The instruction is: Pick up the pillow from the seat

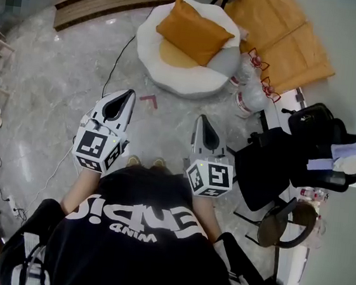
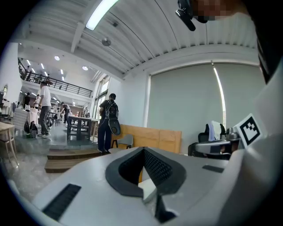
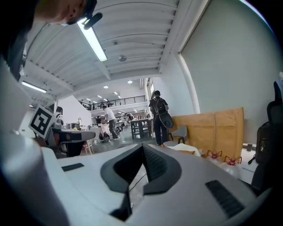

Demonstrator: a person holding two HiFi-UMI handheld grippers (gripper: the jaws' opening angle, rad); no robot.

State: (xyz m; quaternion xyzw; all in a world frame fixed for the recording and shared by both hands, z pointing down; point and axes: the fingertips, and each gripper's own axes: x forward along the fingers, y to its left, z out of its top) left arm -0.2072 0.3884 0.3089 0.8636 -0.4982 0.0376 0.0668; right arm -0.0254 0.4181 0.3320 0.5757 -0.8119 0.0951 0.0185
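An orange pillow (image 1: 194, 32) leans tilted on a round white cushioned seat (image 1: 173, 74) on the marble floor, straight ahead in the head view. My left gripper (image 1: 130, 95) and right gripper (image 1: 202, 119) are held side by side in front of my body, both well short of the seat and pointing toward it. Both are shut with nothing between the jaws. In the left gripper view the closed jaws (image 2: 143, 150) hide most of the seat. In the right gripper view the jaws (image 3: 142, 145) are closed, and the seat with the pillow (image 3: 187, 152) shows low to their right.
Large water bottles (image 1: 252, 83) with red handles stand right of the seat, in front of wooden panels (image 1: 286, 36). A black chair (image 1: 291, 158) piled with a bag and clothes is at my right. A cable (image 1: 113, 67) runs over the floor. A person with a backpack (image 3: 158, 117) stands beyond.
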